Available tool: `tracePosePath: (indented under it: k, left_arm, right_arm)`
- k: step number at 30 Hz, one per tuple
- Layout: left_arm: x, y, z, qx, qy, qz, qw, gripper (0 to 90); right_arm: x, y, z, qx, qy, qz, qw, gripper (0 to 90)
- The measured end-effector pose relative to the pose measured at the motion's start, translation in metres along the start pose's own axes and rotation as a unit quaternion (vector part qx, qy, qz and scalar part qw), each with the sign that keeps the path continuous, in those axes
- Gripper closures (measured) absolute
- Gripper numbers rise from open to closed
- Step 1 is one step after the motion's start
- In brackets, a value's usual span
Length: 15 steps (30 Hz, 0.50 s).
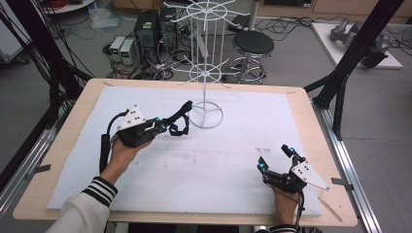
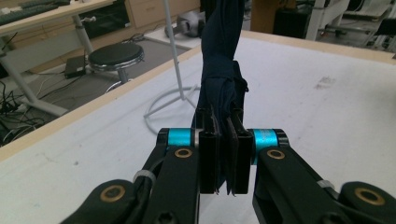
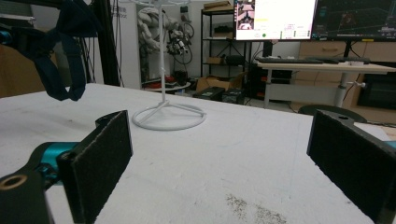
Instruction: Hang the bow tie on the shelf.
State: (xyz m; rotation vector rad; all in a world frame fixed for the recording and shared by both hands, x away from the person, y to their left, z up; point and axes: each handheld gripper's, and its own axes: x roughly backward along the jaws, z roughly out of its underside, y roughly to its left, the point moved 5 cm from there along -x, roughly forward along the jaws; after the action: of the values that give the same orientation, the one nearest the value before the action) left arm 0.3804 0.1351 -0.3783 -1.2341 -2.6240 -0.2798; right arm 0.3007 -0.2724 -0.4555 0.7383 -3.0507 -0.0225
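your left hand-held gripper (image 1: 163, 127) is clamping the dark strap (image 1: 180, 118) above the white table (image 1: 218, 160); your right hand-held gripper (image 1: 275, 158) is resting with jaws apart.

My grippers (image 1: 163, 127) are black with cyan bands, brass screws and grey triangular plates; my white sleeve (image 1: 82, 211) has black-striped cuffs.
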Motion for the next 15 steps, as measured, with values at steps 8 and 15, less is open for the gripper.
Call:
tracePosePath:
  k: [8, 15]
  left_arm:
    - [0.005, -0.004, -0.024, 0.009, -0.037, 0.012, 0.9992, 85.1]
    - [0.007, -0.008, -0.037, 0.008, -0.058, 0.017, 0.9981, 85.1]
  right_arm:
    - [0.000, 0.000, 0.000, 0.000, 0.000, 0.000, 1.0000, 5.8]
    - [0.000, 0.000, 0.000, -0.001, 0.000, 0.000, 1.0000, 5.8]
